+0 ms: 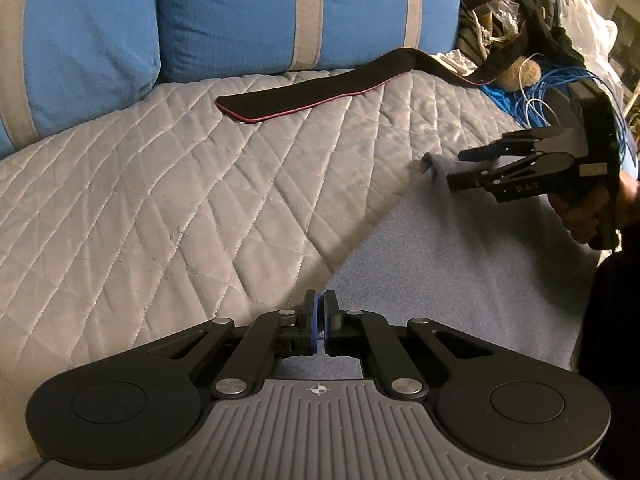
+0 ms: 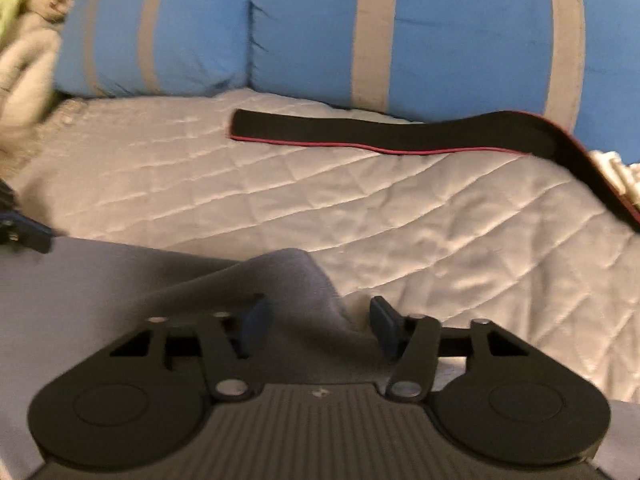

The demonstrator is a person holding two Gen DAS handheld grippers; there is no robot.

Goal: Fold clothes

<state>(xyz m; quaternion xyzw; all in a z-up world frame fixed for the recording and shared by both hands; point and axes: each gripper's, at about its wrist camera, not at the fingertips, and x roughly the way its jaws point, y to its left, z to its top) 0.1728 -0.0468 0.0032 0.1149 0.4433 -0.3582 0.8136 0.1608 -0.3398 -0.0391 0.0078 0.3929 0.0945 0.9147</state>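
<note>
While I held both grippers over the bed, the scene ran as follows, largest item down.

Quilted grey bedspread (image 1: pixel 160 184): covered the whole working surface, diamond-stitched, slightly rumpled.

Blue pillows with grey stripes (image 1: pixel 280 12): propped along the far edge of the bedspread.

Grey-blue garment (image 1: pixel 460 280): the task's thing, a soft knit cloth lying flat on the near right part of the bedspread, one edge running diagonally away from me. Its far corner was raised and bunched into a peak. Which kind of garment it was, I could not tell.

Black strap with red piping (image 1: pixel 304 94): lay well apart from the garment, near the pillows, trailing toward a clutter of blue cables (image 1: pixel 560 92) and bags.

My right gripper (image 2: pixel 318 322): jaws spread, the raised corner of the garment sitting between them, not yet clamped. The right wrist view was blurred.

My left gripper (image 1: pixel 320 312): jaws pressed together at the garment's near edge; whether cloth sat between the pads, I could not tell.

Risks, as I judged them: the right jaws closing on only the tip of that peak would let the knit slip out on lifting; a grab too deep could catch the bedspread as well; an uneven pull between my two grippers would skew the fold.
</note>
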